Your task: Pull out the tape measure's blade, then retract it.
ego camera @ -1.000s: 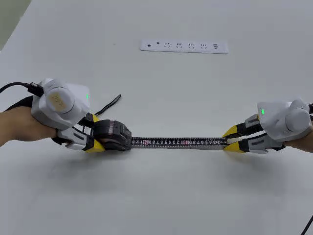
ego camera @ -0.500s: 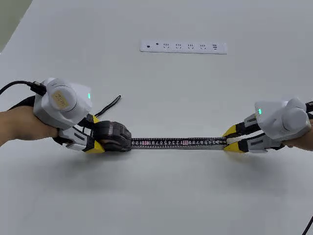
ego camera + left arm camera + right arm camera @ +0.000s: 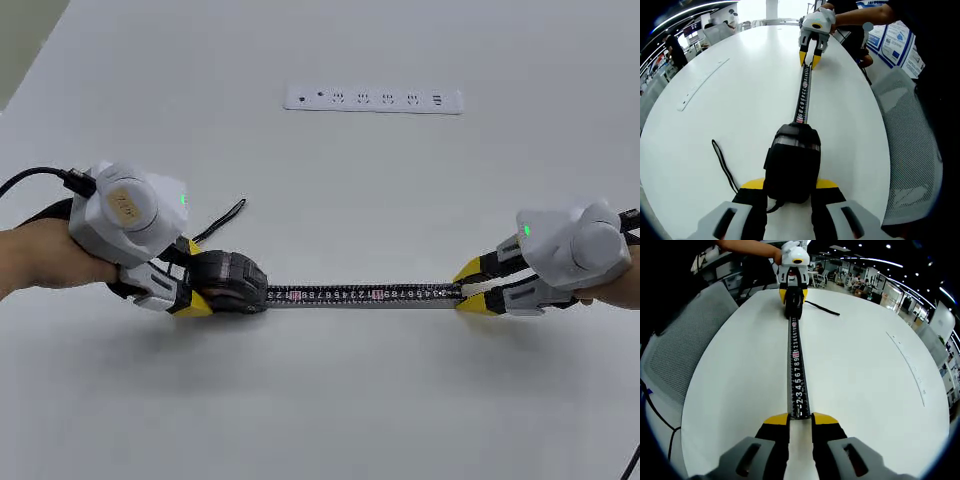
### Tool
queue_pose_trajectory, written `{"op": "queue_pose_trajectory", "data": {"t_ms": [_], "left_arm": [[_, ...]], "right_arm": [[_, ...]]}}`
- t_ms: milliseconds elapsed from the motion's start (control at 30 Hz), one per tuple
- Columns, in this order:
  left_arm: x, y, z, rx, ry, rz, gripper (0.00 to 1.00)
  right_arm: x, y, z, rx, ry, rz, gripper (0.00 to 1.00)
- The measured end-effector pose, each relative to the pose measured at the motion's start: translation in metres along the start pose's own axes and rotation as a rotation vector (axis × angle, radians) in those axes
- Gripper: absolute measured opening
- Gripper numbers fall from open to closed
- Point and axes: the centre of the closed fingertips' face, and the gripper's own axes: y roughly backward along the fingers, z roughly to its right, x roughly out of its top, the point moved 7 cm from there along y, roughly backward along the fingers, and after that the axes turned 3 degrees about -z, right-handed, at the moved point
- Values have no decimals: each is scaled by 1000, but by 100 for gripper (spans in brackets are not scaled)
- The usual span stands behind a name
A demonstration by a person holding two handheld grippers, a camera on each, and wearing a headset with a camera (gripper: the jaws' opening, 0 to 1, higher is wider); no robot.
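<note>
Gripping the case: the left tool is closed around the black tape measure, which rests on the white table with its strap trailing behind.
Blade: the blade is drawn out and lies flat along the table between the two tools, numbers facing up.
Right tool: the right tool is narrowed onto the blade's free end, pinching it.
Step in hand: the pull-out looks done or nearly so; retraction is not yet done.
Risk, sudden release: if the right tool opens all at once, the spring would likely whip the blade back, and the end hook could slam the case or jolt it in the left tool's hold.
Risk, slack: feeding the end inward faster than the spring takes it up could buckle the blade.
Background: the power strip lies well apart from the blade's path.
</note>
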Motion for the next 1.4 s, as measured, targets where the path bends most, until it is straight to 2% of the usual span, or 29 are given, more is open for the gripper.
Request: {"op": "queue_pose_trajectory", "data": {"t_ms": [200,400,533,600,733,800,900,1033,1200,1333,1400], "left_arm": [[1,1,-1,5,-12,1,31],[-2,4,-3,19,2,4,36],[-4,8,-4,27,9,13,40],[-5,9,-3,22,12,18,42],[-6,11,1,30,19,41,49],[-7,12,4,40,27,66,53],[-9,13,9,26,56,95,60],[-11,12,13,17,59,94,65],[-12,12,14,16,59,95,81],[-12,12,16,16,59,99,90],[-13,12,17,29,58,116,97]], "right_arm": [[1,1,0,-5,2,-2,18],[1,3,2,-18,-6,-3,23],[1,4,3,-35,-10,-2,30],[1,4,0,-25,-25,-1,34],[0,6,-3,-44,-40,6,43],[-3,7,-5,-50,-58,3,47],[-4,8,-8,-63,-76,6,58],[-2,9,-10,-71,-99,23,74],[-1,10,-10,-74,-111,31,88],[0,10,-11,-76,-126,42,95],[3,11,-11,-85,-156,77,96]]}}
